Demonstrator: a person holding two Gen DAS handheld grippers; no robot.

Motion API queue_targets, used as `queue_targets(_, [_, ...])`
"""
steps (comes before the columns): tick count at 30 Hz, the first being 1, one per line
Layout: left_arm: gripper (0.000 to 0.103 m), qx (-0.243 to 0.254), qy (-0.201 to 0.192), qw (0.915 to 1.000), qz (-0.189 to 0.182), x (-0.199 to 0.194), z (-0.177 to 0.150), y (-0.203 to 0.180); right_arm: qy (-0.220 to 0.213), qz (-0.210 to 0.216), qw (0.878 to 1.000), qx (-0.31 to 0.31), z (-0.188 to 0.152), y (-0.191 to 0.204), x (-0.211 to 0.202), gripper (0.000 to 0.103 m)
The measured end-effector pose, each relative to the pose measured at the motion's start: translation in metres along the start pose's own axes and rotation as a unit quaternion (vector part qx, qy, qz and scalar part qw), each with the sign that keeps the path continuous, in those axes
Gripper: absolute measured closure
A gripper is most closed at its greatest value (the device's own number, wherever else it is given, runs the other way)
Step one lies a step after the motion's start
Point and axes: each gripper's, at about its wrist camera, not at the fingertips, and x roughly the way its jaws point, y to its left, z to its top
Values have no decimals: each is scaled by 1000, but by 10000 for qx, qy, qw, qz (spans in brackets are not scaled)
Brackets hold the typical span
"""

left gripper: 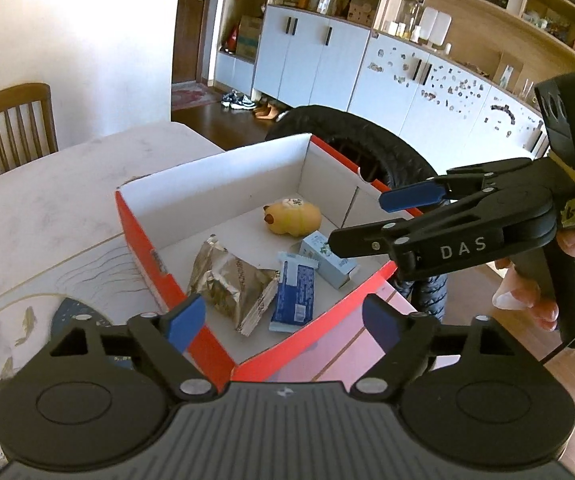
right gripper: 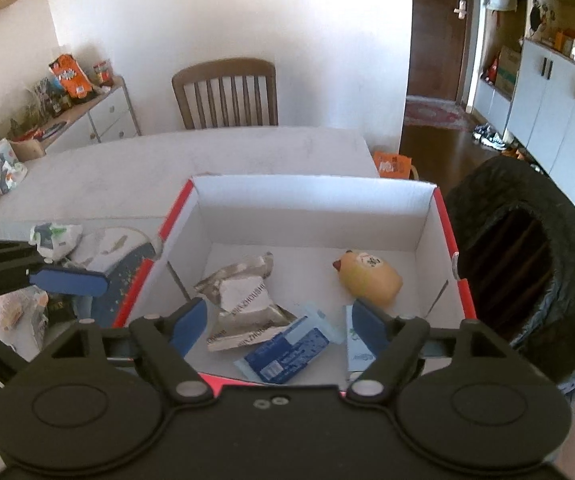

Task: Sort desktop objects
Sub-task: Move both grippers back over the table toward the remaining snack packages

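Both tongs gape apart, empty: the left gripper and right gripper hover over the red-sided cardboard box, where a crinkled foil packet, glossy blue wrapper, pale carton and smooth yellow toy lie.

The pale worktop carries 1 red-and-white box, a patterned mat and scattered packets.

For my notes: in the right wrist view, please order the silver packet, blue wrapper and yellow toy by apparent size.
1. silver packet
2. blue wrapper
3. yellow toy
The last two look close, and the wrapper lies nearer the camera, so unsure.
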Motion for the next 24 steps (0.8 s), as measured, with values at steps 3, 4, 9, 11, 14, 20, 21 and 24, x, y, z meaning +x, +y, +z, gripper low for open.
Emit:
queue_targets(3, [11,1,-63,10000,53,-12,-7,6,-100,-66,9999,75,-6,10,-5,22])
queue_targets(4, [4,-20,-74,9999,66,-16,-9,9,-120,-80,9998,99,-8,14,-7,22])
queue_targets(9, [0,-64,-195,9997,128,-39,-23,25,-142,-129,9997,145,-14,38,-9,21])
queue_targets(11, [0,-104,-242,9995,151,-49,-29,34,-148,-135,9997,169,-15,50,-10,21])
queue_targets(14, [0,-174,-286,9992,224,-63,-39,49,-171,-119,9996,174,-15,68,-11,21])
queue_targets(20, [0,-309,-366,9981,378,-92,-57,80,-210,-97,9997,123,-16,109,-10,21])
queue_targets(21, [0,-354,-348,9979,408,-96,-60,85,-216,-91,9997,100,-16,115,-10,21])
queue_targets(24, [0,-517,-368,9968,490,-108,-72,102,-220,-69,9997,40,-18,136,-8,21])
